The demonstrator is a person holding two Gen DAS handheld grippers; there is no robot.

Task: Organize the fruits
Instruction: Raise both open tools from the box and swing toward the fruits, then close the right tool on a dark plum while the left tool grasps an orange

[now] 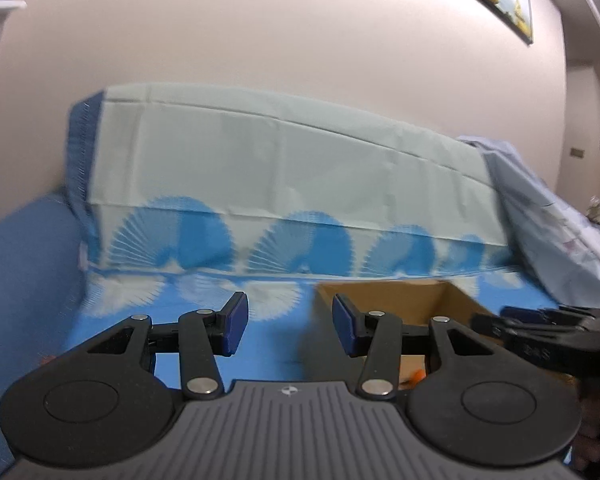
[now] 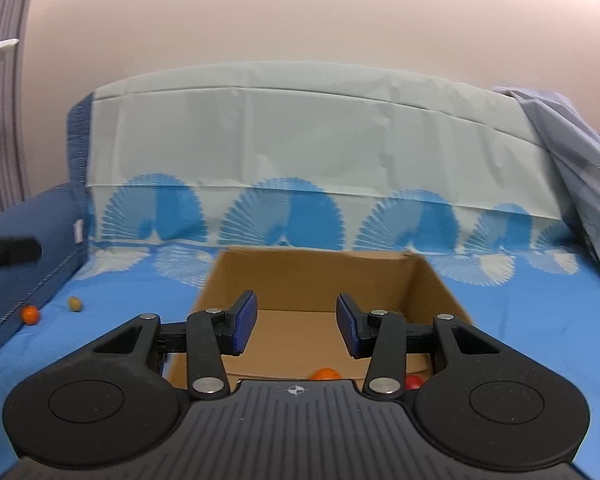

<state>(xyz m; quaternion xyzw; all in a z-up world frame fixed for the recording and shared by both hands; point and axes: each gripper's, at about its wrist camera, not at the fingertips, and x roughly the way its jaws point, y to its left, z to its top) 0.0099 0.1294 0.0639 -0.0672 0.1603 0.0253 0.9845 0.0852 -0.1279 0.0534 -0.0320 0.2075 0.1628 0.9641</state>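
Both grippers, left gripper (image 1: 288, 328) and right gripper (image 2: 296, 326), stood released, empty; small orange fruit (image 2: 30, 315) at far left judged light, round, roll-prone; grasp across its middle.

Right tool (image 2: 296, 326) empty, jaws apart over cardboard box (image 2: 320, 276) holding orange (image 2: 326, 374), red fruit (image 2: 414, 381); bed (image 2: 120, 300).

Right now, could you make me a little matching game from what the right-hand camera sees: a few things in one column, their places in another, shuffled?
Things:
1. orange fruit
2. small orange fruit
3. cardboard box
4. greenish fruit

Places:
A. on the blue sheet, in front of the fan-patterned cover
B. inside the box, near its front
C. on the sheet, hard against the dark blue cushion edge
D. loose on the sheet, just right of the small orange one

Pairs: 1-B, 2-C, 3-A, 4-D
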